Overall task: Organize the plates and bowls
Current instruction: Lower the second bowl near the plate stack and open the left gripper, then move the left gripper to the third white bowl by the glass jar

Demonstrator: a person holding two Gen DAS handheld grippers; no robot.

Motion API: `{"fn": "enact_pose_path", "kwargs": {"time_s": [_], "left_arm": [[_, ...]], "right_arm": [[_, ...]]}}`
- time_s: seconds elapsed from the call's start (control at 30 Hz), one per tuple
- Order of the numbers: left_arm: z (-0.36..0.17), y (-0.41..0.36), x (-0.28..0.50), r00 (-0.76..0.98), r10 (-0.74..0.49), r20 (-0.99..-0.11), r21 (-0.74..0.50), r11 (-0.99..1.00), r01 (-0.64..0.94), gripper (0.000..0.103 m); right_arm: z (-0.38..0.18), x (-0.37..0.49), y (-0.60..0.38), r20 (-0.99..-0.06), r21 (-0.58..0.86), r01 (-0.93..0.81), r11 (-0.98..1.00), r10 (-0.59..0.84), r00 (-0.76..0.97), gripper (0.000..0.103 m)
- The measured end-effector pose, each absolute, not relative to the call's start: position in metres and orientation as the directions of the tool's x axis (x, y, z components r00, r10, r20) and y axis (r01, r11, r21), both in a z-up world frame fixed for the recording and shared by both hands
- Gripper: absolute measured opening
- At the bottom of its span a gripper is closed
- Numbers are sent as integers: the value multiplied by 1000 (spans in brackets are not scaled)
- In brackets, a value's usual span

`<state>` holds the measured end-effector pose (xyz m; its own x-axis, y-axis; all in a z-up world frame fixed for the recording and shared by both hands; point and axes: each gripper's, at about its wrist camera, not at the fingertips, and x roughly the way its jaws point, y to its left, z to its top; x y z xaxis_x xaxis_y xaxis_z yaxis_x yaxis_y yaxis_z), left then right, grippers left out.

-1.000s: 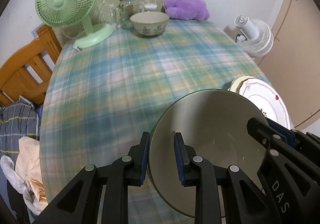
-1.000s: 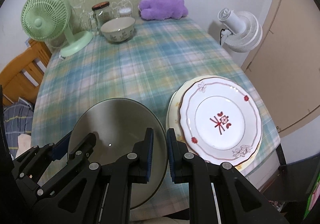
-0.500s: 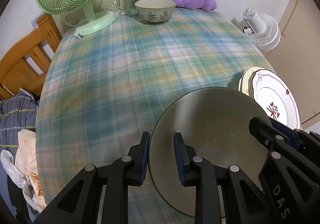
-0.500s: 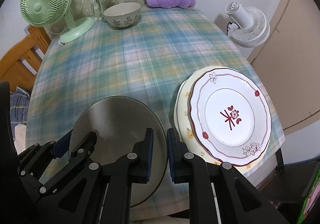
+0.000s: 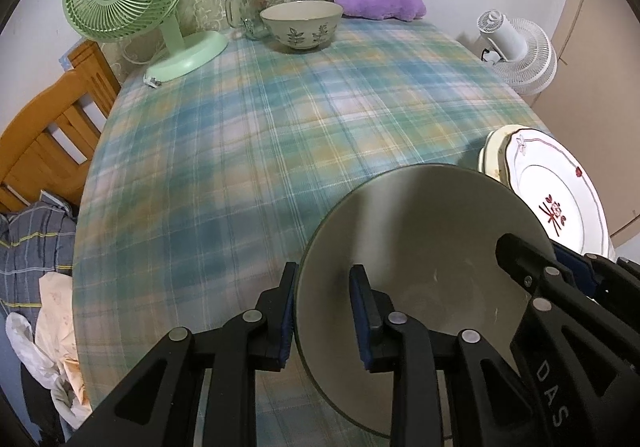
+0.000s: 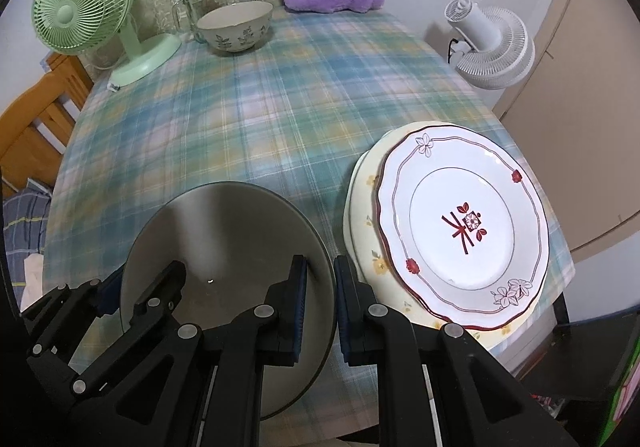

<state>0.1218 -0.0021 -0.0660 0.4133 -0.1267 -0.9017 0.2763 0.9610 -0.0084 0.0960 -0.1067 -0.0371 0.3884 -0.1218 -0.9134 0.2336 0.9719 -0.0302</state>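
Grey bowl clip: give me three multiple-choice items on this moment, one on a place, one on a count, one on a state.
1. Where does the leaf-patterned bowl stand?
A. On the plate stack
B. At the far end by the glass jar
C. Inside the grey bowl

2. How many fans show?
A. One
B. Two
C. Three

3. How is the grey bowl held?
A. By both grippers, one on each side of the rim
B. By the left gripper alone
C. By neither

Answers: 1 B, it stands next to the jar. 2 B, a green fan and a white fan. 3 A, the left gripper and right gripper each straddle the rim.
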Motion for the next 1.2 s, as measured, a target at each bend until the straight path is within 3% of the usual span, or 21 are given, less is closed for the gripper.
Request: {"fn": "enact_pose_path", "kwargs": {"time_s": [0.03,0.17,0.23,0.33,0.37,0.43,0.57,1.2], "left_arm": [[-66,-1,121,406,-131,-904,-15,960,278,36],[-66,3,116,392,-136,-910,-24,960,278,46],[-63,7,115,387,-154,-909,-48,962,270,60],[-55,12,112,386,-203,-900,-94,954,283,72],[-49,13,110,400,-214,-891,-99,952,290,80],[-41,16,108,424,-222,-878,-100,951,292,84],[-25,17,108,453,-229,-862,-106,954,281,88],[8,-16,151,531,-102,-841,-48,992,115,88]], "right_arm": [[-38,96,-107,-915,-33,230,973,-122,384,18],[-39,93,-106,-925,-28,210,977,-105,366,30],[-36,91,-105,-923,-33,216,976,-112,367,50],[-26,86,-105,-914,-37,223,974,-124,387,67],[-22,85,-105,-910,-39,223,974,-127,395,68],[-14,84,-103,-901,-36,216,976,-125,416,68],[-1,85,-102,-888,-31,204,978,-121,443,68],[30,142,-134,-856,16,54,998,-14,517,68]]}}
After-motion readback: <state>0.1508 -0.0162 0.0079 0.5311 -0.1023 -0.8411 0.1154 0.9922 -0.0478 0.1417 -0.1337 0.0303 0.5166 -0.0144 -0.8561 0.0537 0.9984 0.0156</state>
